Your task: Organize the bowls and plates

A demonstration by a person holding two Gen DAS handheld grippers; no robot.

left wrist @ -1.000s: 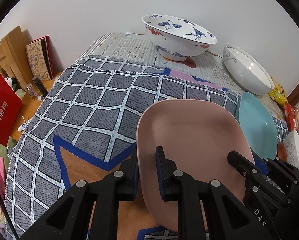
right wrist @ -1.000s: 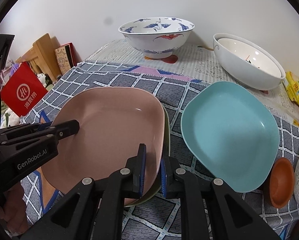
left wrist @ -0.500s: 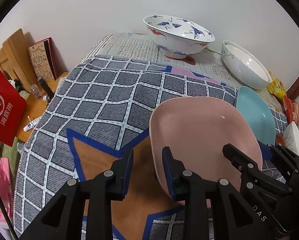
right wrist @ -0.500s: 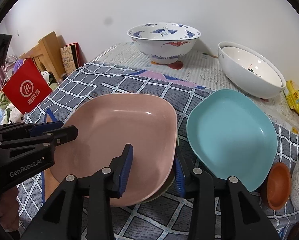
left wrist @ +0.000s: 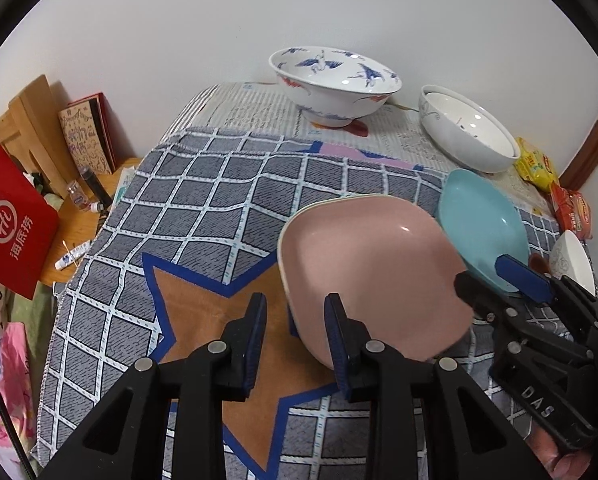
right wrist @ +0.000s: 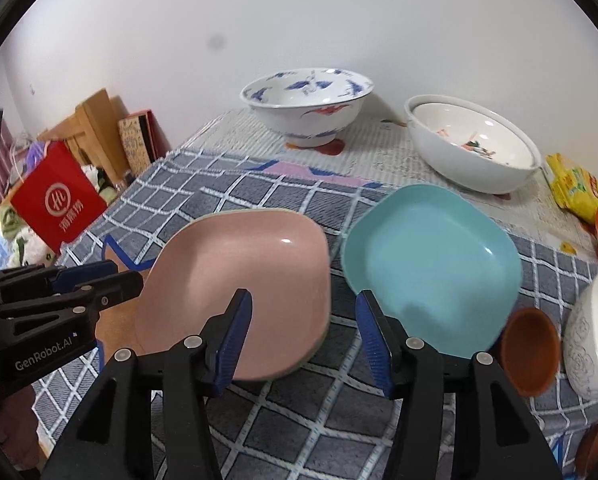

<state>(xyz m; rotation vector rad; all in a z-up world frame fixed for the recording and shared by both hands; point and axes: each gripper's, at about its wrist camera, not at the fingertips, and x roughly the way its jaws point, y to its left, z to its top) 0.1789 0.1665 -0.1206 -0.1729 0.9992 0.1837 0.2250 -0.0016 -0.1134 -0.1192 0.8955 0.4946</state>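
Now the pink plate (right wrist: pixel 239 280) sits stacked, your left gripper (left wrist: pixel 295 340) spread and right gripper (right wrist: pixel 303 332) opening, both empty; next, take the blue plate (right wrist: pixel 431 264) beside it.

A plain white wall (left wrist: pixel 179 40) is seen behind a table covered by a grey checked cloth (left wrist: pixel 203 200) and a pale printed cloth (left wrist: pixel 255 110). At the left, a lower wooden table (left wrist: pixel 79 220), a wooden board (left wrist: pixel 31 112) and a book (left wrist: pixel 89 132) are propped against the wall. Brown wooden trim (left wrist: pixel 591 140) is visible at the right.
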